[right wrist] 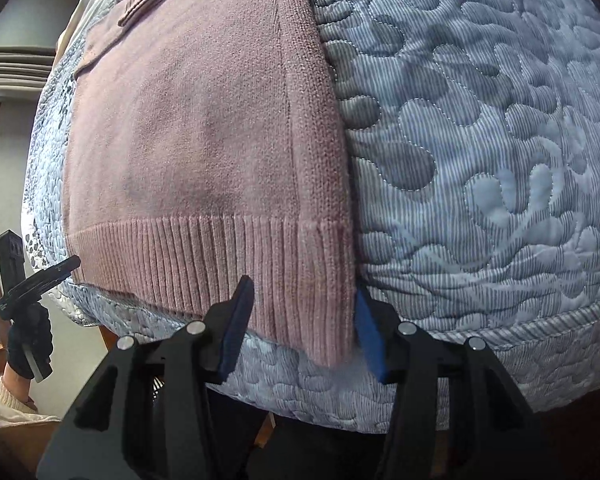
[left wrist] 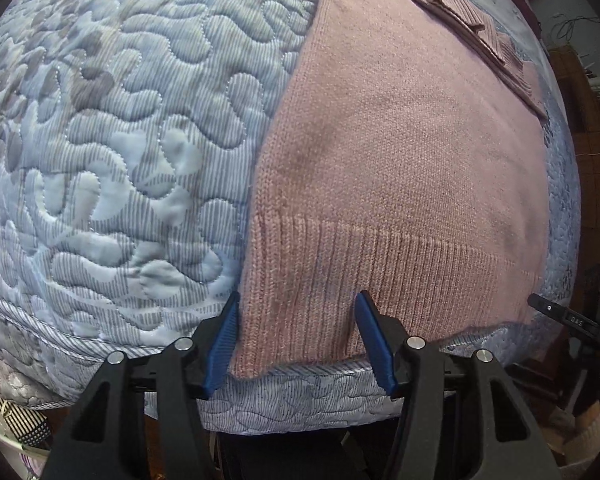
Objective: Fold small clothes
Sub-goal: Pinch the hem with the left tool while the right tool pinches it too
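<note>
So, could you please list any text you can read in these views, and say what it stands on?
"DAS": my best reading of small pale letters on the right gripper, seen from the left wrist.
Pink sweater, quilt: no text.

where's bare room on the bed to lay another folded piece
Free: the quilt left of the sweater, and the quilt on its right side, seen in the right wrist view. Crowded: the sweater's hem at the near edge, and its folded sleeves beyond.
</note>
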### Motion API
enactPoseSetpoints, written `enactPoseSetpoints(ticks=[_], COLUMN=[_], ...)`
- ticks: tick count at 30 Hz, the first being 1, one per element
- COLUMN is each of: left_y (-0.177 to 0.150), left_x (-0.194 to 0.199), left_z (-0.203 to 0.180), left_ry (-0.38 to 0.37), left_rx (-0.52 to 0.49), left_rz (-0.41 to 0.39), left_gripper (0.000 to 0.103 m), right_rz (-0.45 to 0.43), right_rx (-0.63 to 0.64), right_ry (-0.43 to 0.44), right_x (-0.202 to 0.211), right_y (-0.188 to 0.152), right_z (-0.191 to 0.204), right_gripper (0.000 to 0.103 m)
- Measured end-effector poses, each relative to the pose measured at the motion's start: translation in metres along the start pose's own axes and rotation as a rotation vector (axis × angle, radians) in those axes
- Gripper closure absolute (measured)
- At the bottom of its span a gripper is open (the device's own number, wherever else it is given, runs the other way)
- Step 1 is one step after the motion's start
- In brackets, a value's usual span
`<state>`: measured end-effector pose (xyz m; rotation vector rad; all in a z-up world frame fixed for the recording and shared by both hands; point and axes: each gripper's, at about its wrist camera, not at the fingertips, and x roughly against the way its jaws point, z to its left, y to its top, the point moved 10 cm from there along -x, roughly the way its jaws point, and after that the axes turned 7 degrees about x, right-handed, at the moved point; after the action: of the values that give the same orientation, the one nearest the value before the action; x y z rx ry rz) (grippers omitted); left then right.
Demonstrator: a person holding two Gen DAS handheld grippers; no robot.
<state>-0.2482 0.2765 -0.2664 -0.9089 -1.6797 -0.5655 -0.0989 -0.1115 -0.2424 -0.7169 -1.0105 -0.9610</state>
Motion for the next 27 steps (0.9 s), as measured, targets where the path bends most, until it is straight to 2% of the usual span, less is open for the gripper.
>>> enactPoseSetpoints(ticks=[2, 5, 7, 8, 9, 11, 15, 20, 23, 27], left_y=[-0.001, -0.001, 0.001, 0.002, 0.003, 0.007, 0.018, 0.052, 0.076, 0.117], left_x=[-0.003, 0.001, 0.006, 0.005, 0.008, 0.017, 0.043, 0.075, 0.084, 0.084], left_z=[-0.001, -0.008, -0.004, -0.004, -0.004, -0.003, -0.014, -0.022, -0.031, -0.035], left_ry=[0.006, 0.026, 0.012, -0.002, 0.002, -0.013, -0.116, -0.183, -0.183, -0.194], left_rx=[0.005, 0.015, 0.023, 0.028, 0.028, 0.019, 0.029, 0.029, 0.003, -0.009], left_rz=[-0.001, -0.014, -0.020, -0.020, -0.027, -0.035, -0.070, -0.142, -0.190, -0.238], left_gripper=[0.050, 0.060, 0.079, 0.083, 0.093, 0.093, 0.093, 0.093, 0.093, 0.093], right_rz=[0.006, 0.021, 0.023, 0.022, 0.019, 0.008, -0.039, -0.142, -0.201, -0.227], right_rx=[0.005, 0.001, -0.008, -0.012, -0.015, -0.020, -0.059, -0.153, -0.170, -0.151], right_ry=[0.002, 0.000, 0.004, 0.024, 0.036, 0.076, 0.213, 0.364, 0.375, 0.345], right_x=[-0.003, -0.009, -0.008, -0.006, -0.004, 0.003, 0.026, 0.066, 0.082, 0.085], right_y=[0.000, 0.001, 0.002, 0.002, 0.002, 0.003, 0.011, 0.044, 0.074, 0.114], right_z=[0.002, 0.004, 0.002, 0.004, 0.005, 0.011, 0.023, 0.024, 0.016, 0.007], right_gripper=[0.057, 0.071, 0.089, 0.093, 0.093, 0.094, 0.094, 0.095, 0.095, 0.095])
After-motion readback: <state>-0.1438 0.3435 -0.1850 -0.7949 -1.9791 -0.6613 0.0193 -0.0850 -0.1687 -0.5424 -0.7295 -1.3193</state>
